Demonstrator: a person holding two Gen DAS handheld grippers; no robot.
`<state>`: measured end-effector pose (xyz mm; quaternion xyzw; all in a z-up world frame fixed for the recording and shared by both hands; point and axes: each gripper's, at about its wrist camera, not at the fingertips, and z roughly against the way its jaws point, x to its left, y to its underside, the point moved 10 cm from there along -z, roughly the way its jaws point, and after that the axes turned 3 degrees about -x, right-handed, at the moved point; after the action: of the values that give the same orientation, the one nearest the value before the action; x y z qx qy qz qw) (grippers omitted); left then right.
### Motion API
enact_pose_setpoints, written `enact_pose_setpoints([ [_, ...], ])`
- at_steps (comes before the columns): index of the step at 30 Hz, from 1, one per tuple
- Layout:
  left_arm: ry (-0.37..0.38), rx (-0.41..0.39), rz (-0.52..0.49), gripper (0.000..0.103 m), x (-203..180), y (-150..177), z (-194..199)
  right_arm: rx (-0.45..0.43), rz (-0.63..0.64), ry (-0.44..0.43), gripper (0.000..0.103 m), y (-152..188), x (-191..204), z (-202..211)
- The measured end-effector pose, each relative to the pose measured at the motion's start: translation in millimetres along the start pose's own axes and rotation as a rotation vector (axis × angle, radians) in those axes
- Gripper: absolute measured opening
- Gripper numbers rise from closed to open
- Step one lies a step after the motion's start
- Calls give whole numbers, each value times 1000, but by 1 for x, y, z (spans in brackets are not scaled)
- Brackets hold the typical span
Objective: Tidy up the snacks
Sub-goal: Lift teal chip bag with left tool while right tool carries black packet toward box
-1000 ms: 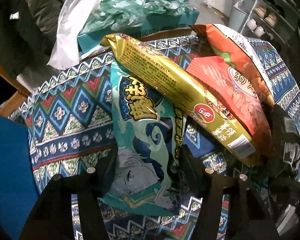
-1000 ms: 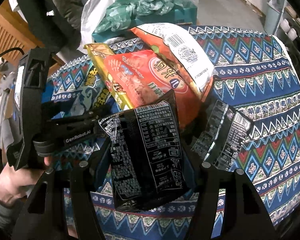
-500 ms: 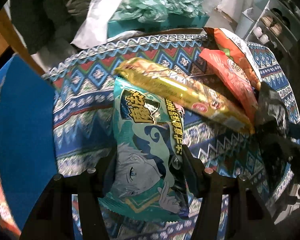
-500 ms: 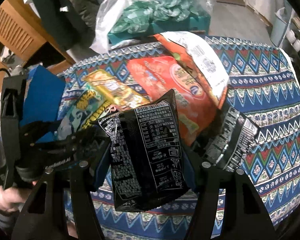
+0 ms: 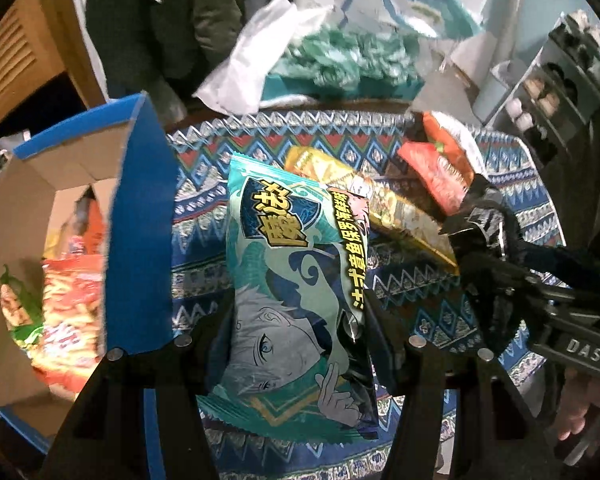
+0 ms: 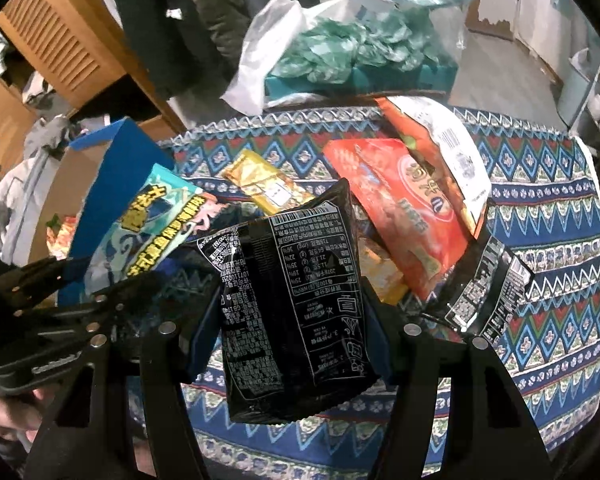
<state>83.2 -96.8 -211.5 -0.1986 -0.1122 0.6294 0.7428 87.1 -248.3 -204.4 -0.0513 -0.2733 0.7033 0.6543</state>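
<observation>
My left gripper [image 5: 300, 320] is shut on a teal snack bag with a cartoon face [image 5: 296, 280] and holds it above the patterned table, just right of an open blue cardboard box [image 5: 140, 240]. The box holds red snack bags [image 5: 68, 308]. My right gripper [image 6: 292, 320] is shut on a black snack bag [image 6: 296, 304], lifted over the table. The teal bag also shows in the right wrist view [image 6: 148, 232]. A yellow bag [image 6: 260, 184], a red bag [image 6: 396, 216], an orange-and-white bag [image 6: 444, 148] and another black bag [image 6: 488, 284] lie on the table.
The round table has a blue patterned cloth [image 6: 548, 220]. A teal box with green tissue [image 6: 352, 60] and a white plastic bag [image 6: 260, 64] stand behind it. A wooden cabinet [image 6: 60, 52] is at the back left. Shelves [image 5: 560, 72] stand at the right.
My left gripper has lifted the teal bag and carried it left, so the open blue box has come into view. My right gripper has kept hold of the black bag and pulled back.
</observation>
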Motion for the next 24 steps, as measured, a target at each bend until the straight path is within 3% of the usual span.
enact_pose_setpoints([
  [13, 5, -119, 92, 60, 34, -13, 56, -60, 66, -38, 63, -21, 50, 23],
  [24, -33, -197, 163, 60, 95, -23, 94, -79, 153, -87, 63, -48, 114, 21],
])
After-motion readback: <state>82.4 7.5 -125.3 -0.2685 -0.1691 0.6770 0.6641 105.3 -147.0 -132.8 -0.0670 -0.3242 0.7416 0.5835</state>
